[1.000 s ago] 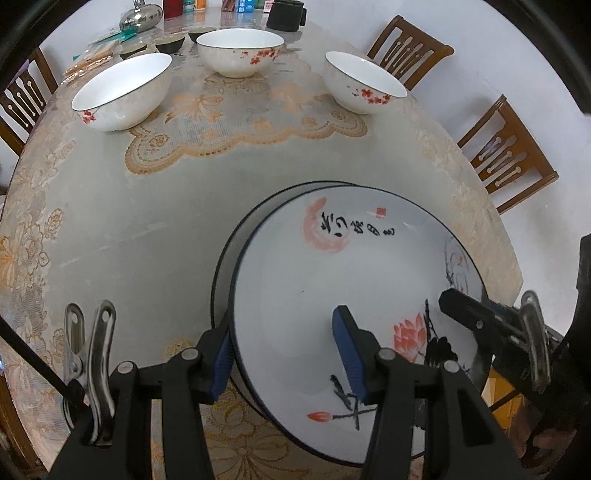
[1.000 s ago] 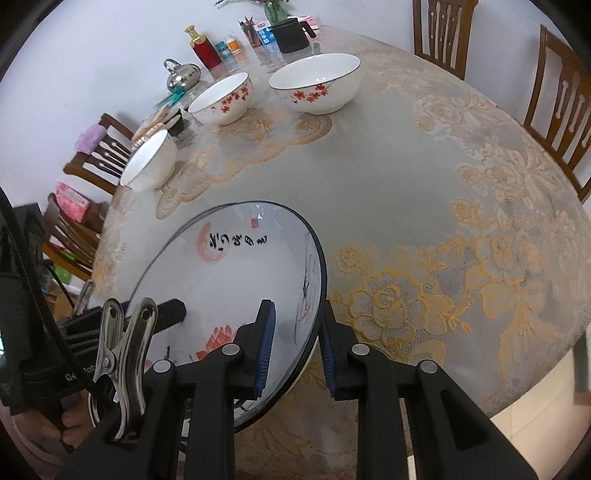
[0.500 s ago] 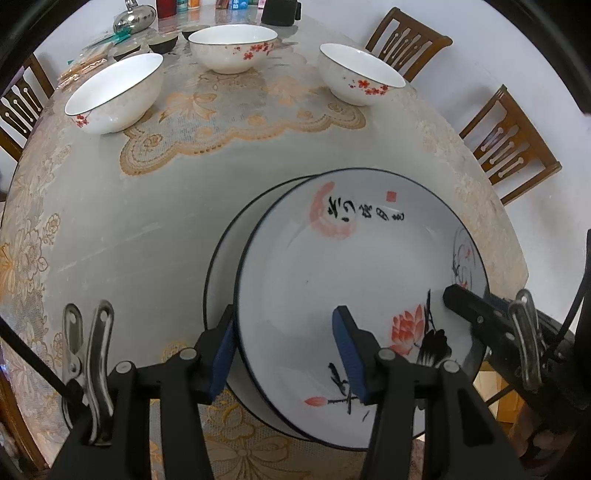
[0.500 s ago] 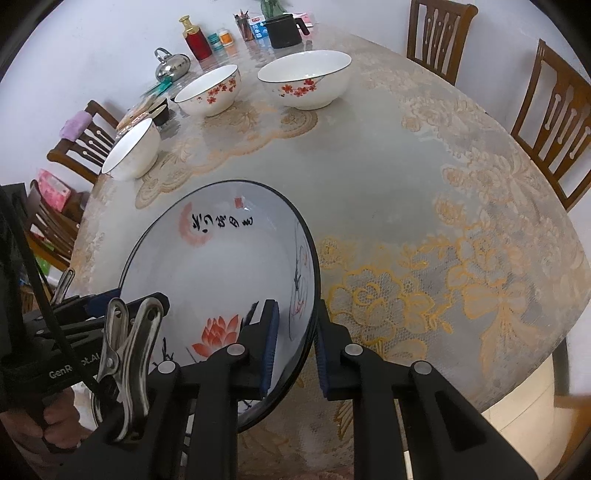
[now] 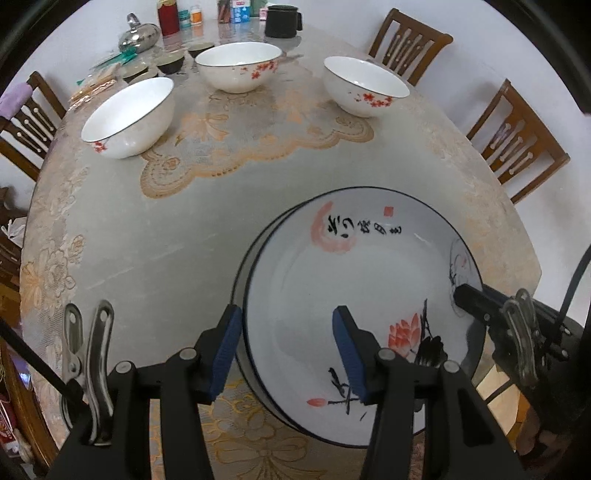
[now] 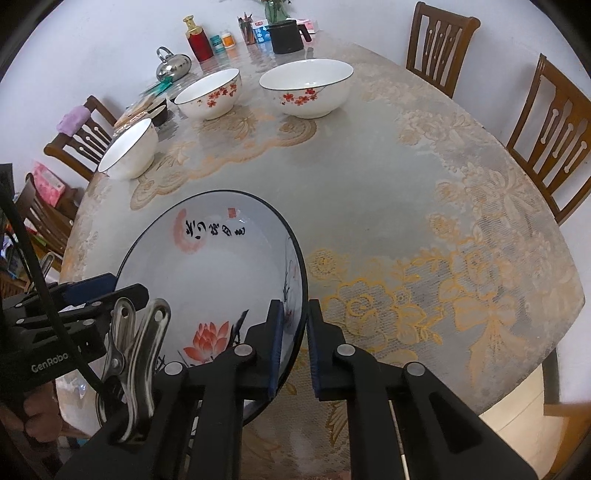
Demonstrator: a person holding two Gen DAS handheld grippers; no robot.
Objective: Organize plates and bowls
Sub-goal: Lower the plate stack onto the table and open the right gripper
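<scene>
A large white plate (image 5: 365, 273) with a red lotus, black calligraphy and a dark rim lies on a second like plate (image 5: 247, 254) whose rim shows at its left. My left gripper (image 5: 286, 343) is open, its fingers straddling the near-left rims. My right gripper (image 6: 295, 336) has its jaws set close around the top plate's (image 6: 207, 266) right rim with a small gap showing. Three white bowls with red blossoms stand at the far side: left bowl (image 5: 129, 116), middle bowl (image 5: 238, 64), right bowl (image 5: 365, 85).
The table (image 5: 147, 240) has a lace cloth. At its far end stand a steel kettle (image 5: 138, 35), a red canister (image 5: 168, 16), a black jug (image 5: 282, 20), small jars and dark cups. Wooden chairs (image 5: 517, 140) ring the table.
The top plate has come down and slid left, covering more of the lower plate. My right gripper's jaws have opened slightly at its rim. Both cameras have tilted up.
</scene>
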